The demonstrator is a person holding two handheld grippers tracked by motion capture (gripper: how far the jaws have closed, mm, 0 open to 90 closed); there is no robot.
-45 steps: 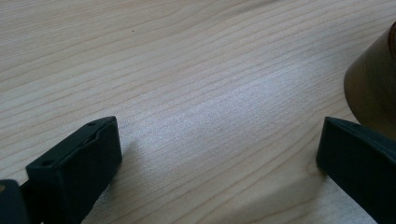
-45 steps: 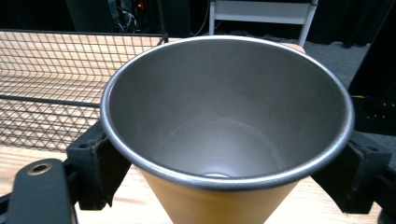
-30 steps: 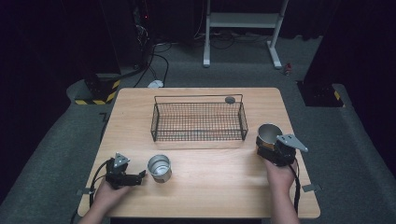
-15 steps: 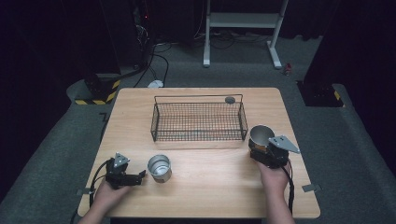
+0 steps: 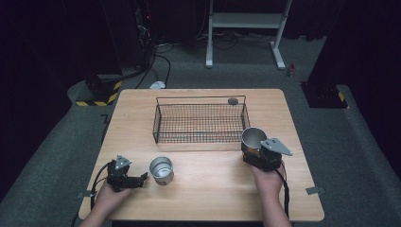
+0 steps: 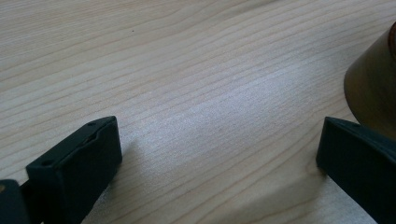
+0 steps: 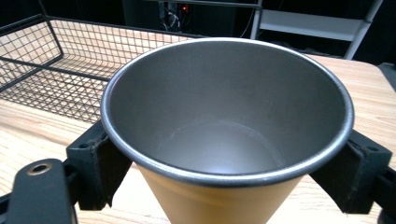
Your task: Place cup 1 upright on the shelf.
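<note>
Right gripper closed on tan, steel-lined tapered cup; fingers pressed against opposite sides of cup just under the rolled rim. Cup upright, mouth open toward the camera, inside bare. Held at right part of light wooden bench, just off the near right corner of black wire-mesh basket; from high view, cannot tell whether cup base rests on bench or is lifted clear. In right gripper view, basket wall behind and to the left of cup.

Left gripper low at near left of bench, fingers spread wide apart, bare wood grain between them, nothing gripped. Second metal cup with tan outer wall upright on bench just beside the left fingertips; in left gripper view its curved tan side close by the right-hand finger, possibly touching, edge of frame too tight to be sure.

Small round dark grey disc on bench at far right corner of basket, just outside the wire. Two cups well apart, one on either side of bench's near half.
</note>
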